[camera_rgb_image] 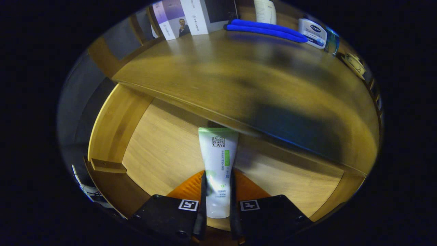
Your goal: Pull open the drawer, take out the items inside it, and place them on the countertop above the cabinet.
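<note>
While the gripper [218, 201] is clenched on a white and green tube [218, 167], both fingers [203, 198] pressing its lower sides, the printing on the tube faces the camera: a square emblem near the green crimped end, a column of characters down a green stripe, and more small print near the cap, too fine to make out. On the countertop [239, 78] a white and blue container [312, 33] carries a dark oval brand mark that appears to say NIVEA. Beside it lies a long blue item [266, 30], its long axis running across the back of the countertop, and further along stand white and purple boxes [191, 17] with small writing. A pale bottle [265, 10] stands behind the blue item. The tube's long axis runs straight ahead along the fingers, cap end between them and crimped end pointing away toward the countertop's front edge, which it nearly meets or just overlaps. Below the tube lies the open drawer [117, 126], its pale wooden floor bare on both sides of the tube, with a raised wall on one side and a front rail near the fingers. The countertop's wide middle is bare wood, with its objects lined up along the far edge
</note>
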Tool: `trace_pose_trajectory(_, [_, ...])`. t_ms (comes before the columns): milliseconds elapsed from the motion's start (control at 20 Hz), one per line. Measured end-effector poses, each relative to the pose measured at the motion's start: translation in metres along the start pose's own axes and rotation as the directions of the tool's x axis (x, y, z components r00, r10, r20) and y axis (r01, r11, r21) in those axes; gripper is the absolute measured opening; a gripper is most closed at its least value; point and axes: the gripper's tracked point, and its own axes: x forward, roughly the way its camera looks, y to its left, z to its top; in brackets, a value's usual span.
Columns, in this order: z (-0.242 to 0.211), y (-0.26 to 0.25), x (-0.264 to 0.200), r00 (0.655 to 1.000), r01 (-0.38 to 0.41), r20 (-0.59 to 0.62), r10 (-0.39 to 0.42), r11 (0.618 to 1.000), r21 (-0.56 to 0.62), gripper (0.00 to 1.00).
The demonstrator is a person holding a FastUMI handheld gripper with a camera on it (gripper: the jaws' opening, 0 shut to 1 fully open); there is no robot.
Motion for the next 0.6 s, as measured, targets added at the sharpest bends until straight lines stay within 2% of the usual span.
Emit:
trace_pose_trajectory(350, [-0.007, 0.027, -0.055, 0.99, -0.088, 0.104, 0.092, 0.995, -0.041, 0.3])
trace_pose_trajectory(600, [-0.001, 0.043, -0.103, 0.964, -0.16, 0.21, 0.162, 0.987, -0.027, 0.3])
